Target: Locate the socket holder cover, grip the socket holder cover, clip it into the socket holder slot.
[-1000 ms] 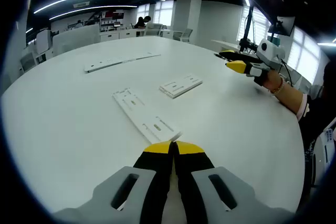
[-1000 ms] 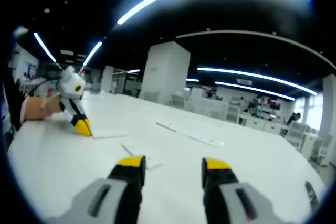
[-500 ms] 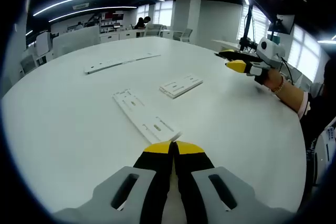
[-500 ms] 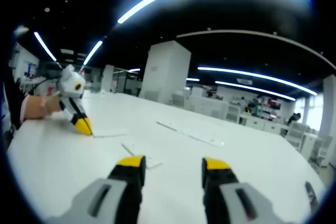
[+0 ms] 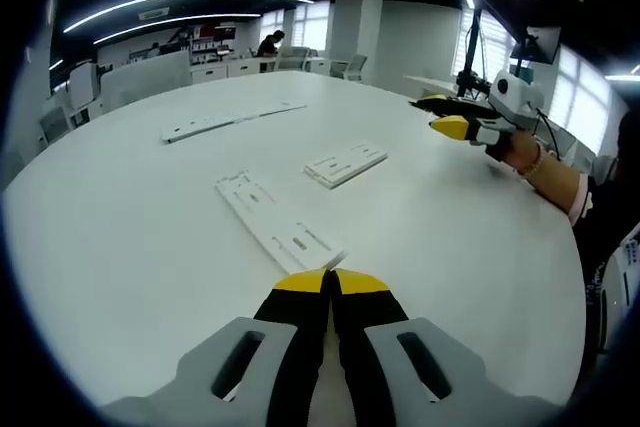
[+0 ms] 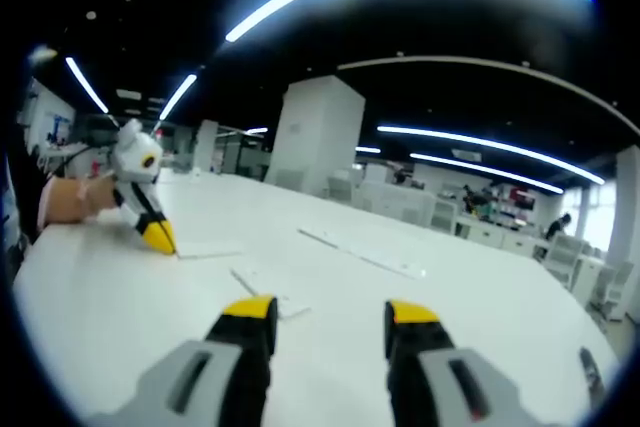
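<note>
Fingers of the left gripper (image 5: 328,280) are seen pressed together in the left gripper view, with nothing clamped between the yellow tips. They are held low over the near edge of the round white table (image 5: 130,247). A long white socket holder (image 5: 277,221) lies flat on the table just beyond the tips, with its near end close to them and its length running away toward the middle of the table. A shorter white socket holder cover (image 5: 345,163) lies flat farther in, apart from the long piece and closer to the table's middle. A thin white strip (image 5: 230,118) is laid near the far edge. At the right edge of the table, the right gripper (image 5: 450,117) is held in a person's hand (image 5: 520,152), with its yellow tips above the surface; whether those tips are apart cannot be told from this angle.

Fingers of the right gripper (image 6: 330,312) are seen set apart in the right gripper view, with nothing between them. They are held above the table (image 6: 500,347). The left gripper (image 6: 157,235) is seen at the far left edge of the table, tip down at the end of the socket holder (image 6: 210,254). A flat white piece (image 6: 262,294), which cannot be identified for certain, lies just beyond the right gripper's tips. The thin strip (image 6: 365,256) lies farther toward the far edge.
</note>
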